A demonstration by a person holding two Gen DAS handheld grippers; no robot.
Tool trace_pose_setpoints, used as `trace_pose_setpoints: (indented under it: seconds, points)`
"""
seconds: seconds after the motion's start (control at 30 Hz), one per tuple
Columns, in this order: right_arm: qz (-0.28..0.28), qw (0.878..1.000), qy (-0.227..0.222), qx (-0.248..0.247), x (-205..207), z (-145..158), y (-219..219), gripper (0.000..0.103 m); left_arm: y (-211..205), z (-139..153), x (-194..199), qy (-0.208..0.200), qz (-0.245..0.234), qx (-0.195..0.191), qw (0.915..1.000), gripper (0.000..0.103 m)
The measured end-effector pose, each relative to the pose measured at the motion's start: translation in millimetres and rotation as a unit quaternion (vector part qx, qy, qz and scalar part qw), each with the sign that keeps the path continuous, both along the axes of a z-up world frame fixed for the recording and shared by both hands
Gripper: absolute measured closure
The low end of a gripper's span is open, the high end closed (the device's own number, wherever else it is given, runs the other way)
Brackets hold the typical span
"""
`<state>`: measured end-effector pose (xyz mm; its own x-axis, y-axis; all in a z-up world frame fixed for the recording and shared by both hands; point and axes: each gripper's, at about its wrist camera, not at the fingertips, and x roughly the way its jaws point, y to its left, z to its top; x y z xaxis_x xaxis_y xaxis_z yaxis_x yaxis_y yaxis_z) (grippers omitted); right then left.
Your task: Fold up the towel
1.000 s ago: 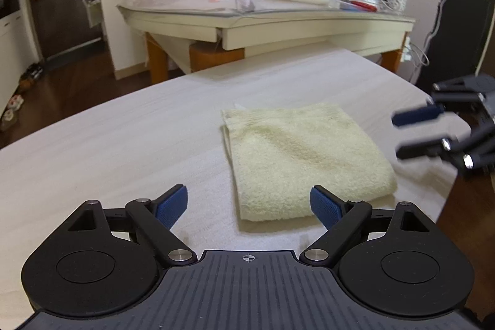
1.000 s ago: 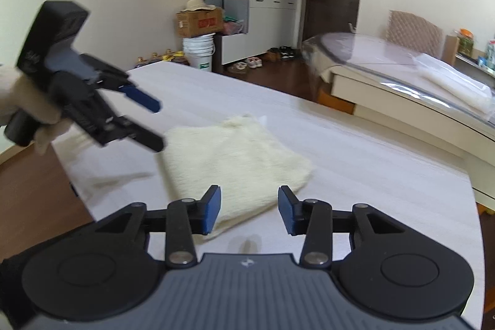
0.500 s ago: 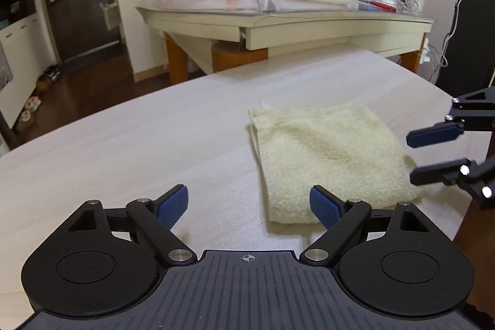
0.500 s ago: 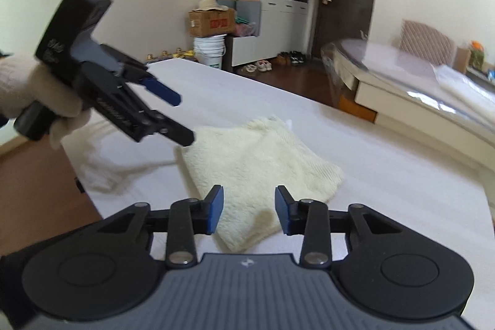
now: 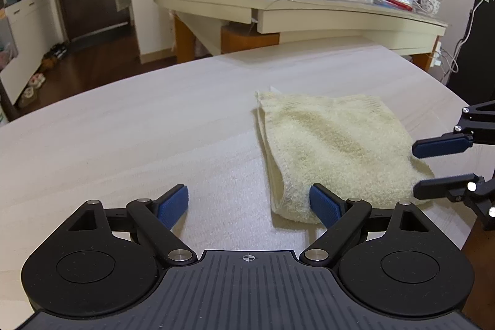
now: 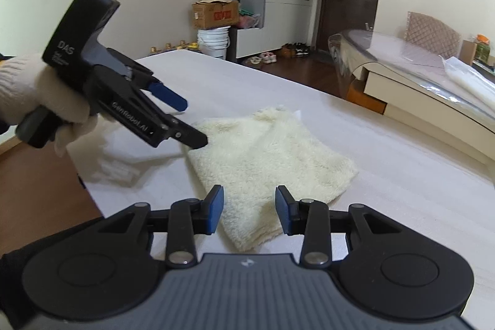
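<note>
1. Towel [image 5: 334, 144] lying folded and flat on the counter [image 5: 139, 129], right of centre in the left wrist frame, layered edges showing along its left side; likely set near the counter's edge so both tools reach it.
2. Left hand-held gripper [image 5: 249, 204] low at the bottom of the frame, fingers wide apart, holding nothing; right pad at the towel's near corner, touching or just short cannot be told. Probably lined up to take that corner for another fold.
3. Right hand-held gripper [image 6: 249, 211] also apart and empty, its gap straddling the towel's [image 6: 272, 156] near corner from above; contact not clear.
4. Only in the right wrist frame: gloved hand [image 6: 34, 95] gripping the left tool at the left of the frame, lower fingertip at the towel's left corner.
5. Only in the left wrist frame: stacked hem layers, plus the right tool's fingers [image 5: 442, 144] entering from the right edge, spread over the towel's right side.
</note>
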<state>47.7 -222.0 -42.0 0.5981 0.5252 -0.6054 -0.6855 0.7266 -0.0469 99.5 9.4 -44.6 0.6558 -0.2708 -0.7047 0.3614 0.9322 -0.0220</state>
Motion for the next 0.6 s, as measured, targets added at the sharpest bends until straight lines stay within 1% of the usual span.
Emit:
trace_pose_setpoints:
  seconds: [0.1, 0.37, 0.5, 0.6]
  points:
    - [0.001, 1.000, 0.006, -0.009, 2, -5, 2, 0.063, 0, 0, -1, 0.000, 0.001, 0.001, 1.0000, 0.013]
    - [-0.001, 1.000, 0.012, 0.002, 4, -4, -1, 0.063, -1, 0, -1, -0.001, 0.004, 0.001, 1.0000, 0.013]
    - [-0.018, 1.000, 0.014, 0.021, 12, 3, -4, 0.063, -1, 0, -2, -0.001, 0.006, 0.001, 1.0000, 0.012]
    - [-0.030, 0.999, 0.013, 0.015, 22, 5, -1, 0.063, -2, 0, -2, -0.001, 0.007, 0.002, 1.0000, 0.012]
